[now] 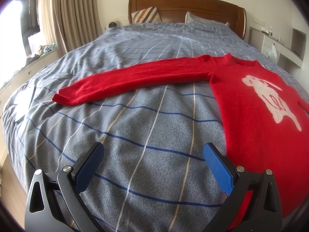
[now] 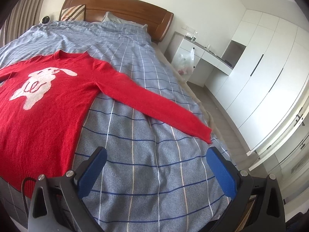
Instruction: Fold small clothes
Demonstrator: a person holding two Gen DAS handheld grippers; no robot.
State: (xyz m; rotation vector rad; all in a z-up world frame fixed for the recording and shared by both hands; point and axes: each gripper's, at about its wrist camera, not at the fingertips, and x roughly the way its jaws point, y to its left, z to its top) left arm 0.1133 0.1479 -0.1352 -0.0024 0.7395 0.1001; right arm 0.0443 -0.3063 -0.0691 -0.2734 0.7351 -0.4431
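A red sweater with a white dog figure lies flat, face up, on the bed, both sleeves spread out sideways. Its one sleeve reaches left in the left wrist view; the other sleeve reaches right in the right wrist view, cuff near the bed's edge. The sweater body also shows in the right wrist view. My left gripper is open and empty above the bedspread, just left of the sweater's hem side. My right gripper is open and empty, just right of the sweater's body.
The bed has a grey-blue checked cover and a wooden headboard with pillows. Curtains and a window sill are at the left. White drawers with a plastic bag and wardrobes stand to the right of the bed.
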